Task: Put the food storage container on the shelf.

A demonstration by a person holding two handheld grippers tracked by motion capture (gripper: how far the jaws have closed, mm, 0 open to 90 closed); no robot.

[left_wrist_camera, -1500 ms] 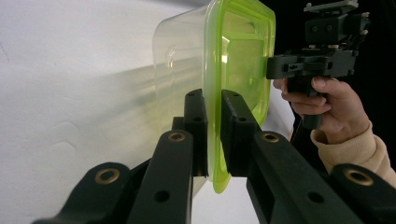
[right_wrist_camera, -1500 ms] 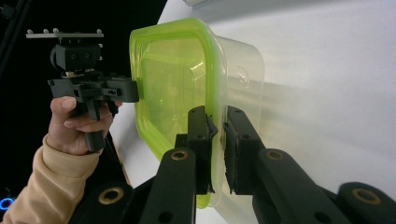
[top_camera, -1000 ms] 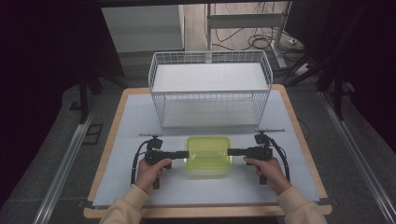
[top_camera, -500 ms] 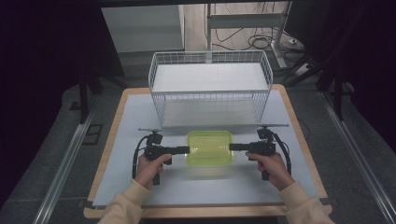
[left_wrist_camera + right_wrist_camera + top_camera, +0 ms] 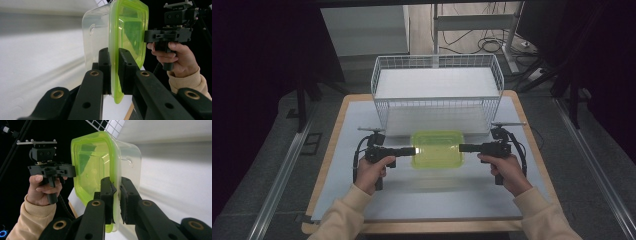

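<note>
You've got the clear plastic container with the lime-green lid [image 5: 437,149] held between your two grippers, one at each short end, over the pale grey mat [image 5: 432,200] that covers the wooden table [image 5: 337,112]. Your left gripper [image 5: 412,150] comes in from the left, and its own camera shows both black jaws pinching the green lid rim [image 5: 115,75] at that end, one jaw on each face of it. Your right gripper [image 5: 462,148] mirrors that on the far side: in the right gripper view the jaws are pressed onto the same green rim [image 5: 116,202], with the clear tub body bulging off to one side of them. From above, the container sits level between the two grippers, lid up, just in front of the white wire basket [image 5: 437,95], close to the basket's near wall; whether it rests on the mat or hangs just above it you can't tell from here. Your left hand [image 5: 371,172] and right hand [image 5: 507,171] each wrap a pistol grip, cream sleeves [image 5: 539,217] coming in from the bottom edge.
</note>
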